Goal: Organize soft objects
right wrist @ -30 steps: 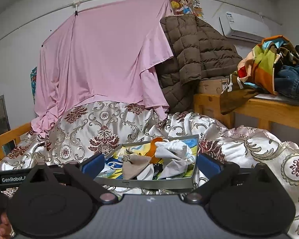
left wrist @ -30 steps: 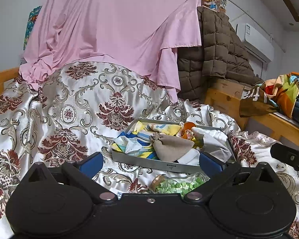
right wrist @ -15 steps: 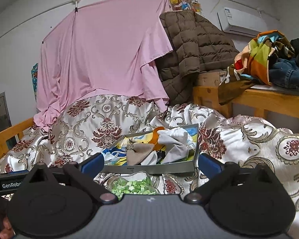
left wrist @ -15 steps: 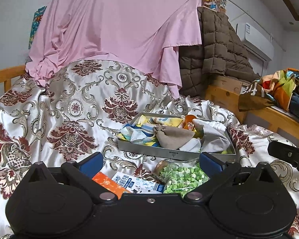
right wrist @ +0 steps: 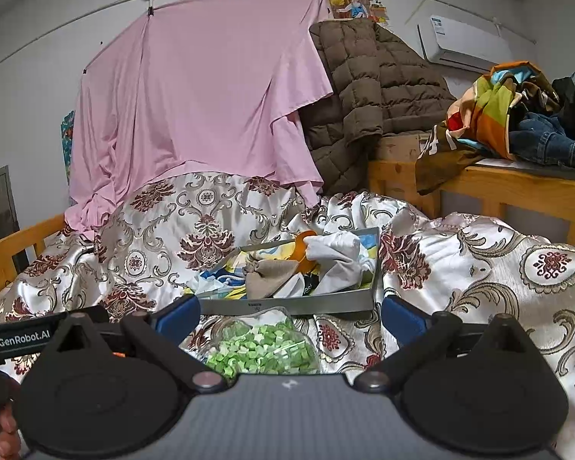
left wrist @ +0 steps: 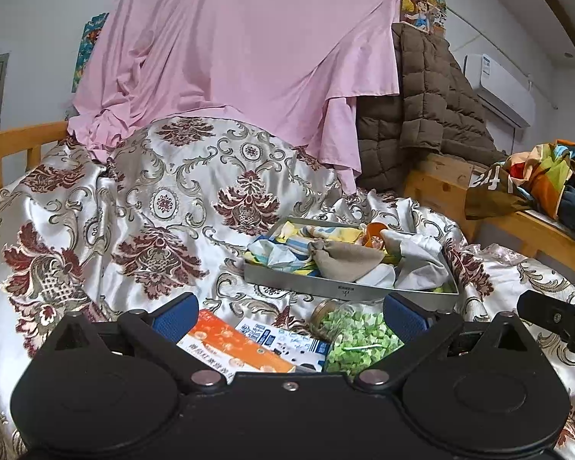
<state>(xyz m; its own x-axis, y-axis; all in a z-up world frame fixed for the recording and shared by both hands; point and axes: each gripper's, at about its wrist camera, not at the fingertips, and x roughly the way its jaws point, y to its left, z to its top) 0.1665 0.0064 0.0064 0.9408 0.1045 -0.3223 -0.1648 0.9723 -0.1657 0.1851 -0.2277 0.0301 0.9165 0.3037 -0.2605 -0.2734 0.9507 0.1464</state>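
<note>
Left gripper: jaws spread wide, blue pads apart, nothing between them. Right gripper: likewise spread and empty. Both hang low over the patterned satin cover, aimed forward at the same cluster of things.

Immediately ahead of and below both grippers lies a clear bag of green pieces. In the right wrist view it sits centred between the pads; in the left wrist view it lies toward the right pad, with a round lidded end pointing away from the gripper. By this framing the right gripper appears the better aligned of the two, and the bag's long axis seems to run roughly along the line of approach, so a grasp across its width looks natural.

Left of the bag, in front of the left gripper, lie two flat packets: an orange packet and a white-and-blue packet, both bearing print too small to read.

Beyond the bag, just past it, stands a shallow metal tray holding crumpled soft items: a tan drawstring pouch, a white cloth, and a striped blue-and-yellow cloth. A small dark mark on the tray's near wall is illegible.

Legible writing: "GenRobot.AI" on the left gripper's body, seen at the left edge of the right wrist view.

Farther back hang a pink sheet and a brown quilted jacket.
</note>
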